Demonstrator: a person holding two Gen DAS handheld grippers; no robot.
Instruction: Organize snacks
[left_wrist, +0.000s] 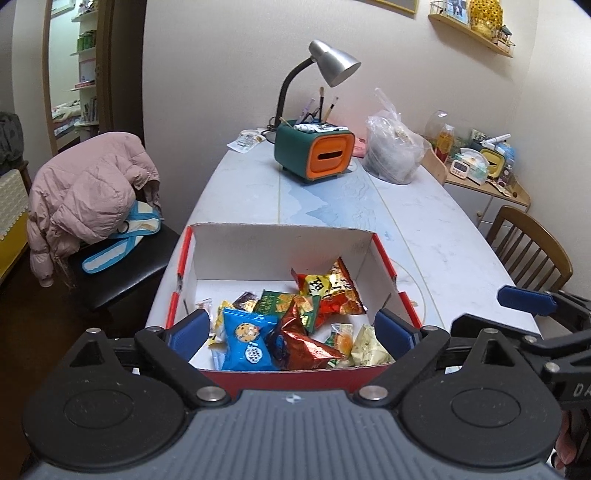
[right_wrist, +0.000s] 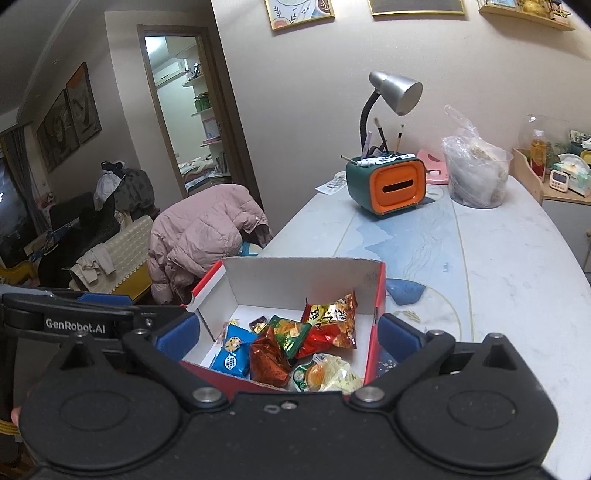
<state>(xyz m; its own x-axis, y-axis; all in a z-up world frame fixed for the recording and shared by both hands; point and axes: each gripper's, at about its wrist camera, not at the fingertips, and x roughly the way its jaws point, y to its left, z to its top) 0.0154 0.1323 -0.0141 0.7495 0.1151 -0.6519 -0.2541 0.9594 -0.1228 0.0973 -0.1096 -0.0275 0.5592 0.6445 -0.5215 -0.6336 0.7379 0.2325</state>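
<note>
Snacks (left_wrist: 291, 325) fill the box (left_wrist: 280, 243); both grippers' jaws gape wide, empty.

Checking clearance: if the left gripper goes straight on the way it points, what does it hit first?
Probably the snack pile in the box. The left gripper is open, tilted down over the near rim, with the blue packet and red packet between its fingers. Depth is unclear; the near rim could catch first.

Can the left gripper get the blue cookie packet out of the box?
Probably yes. The left gripper is open, pointing down into the open-topped box, and the blue cookie packet lies on top near its left finger with nothing covering it.
</note>
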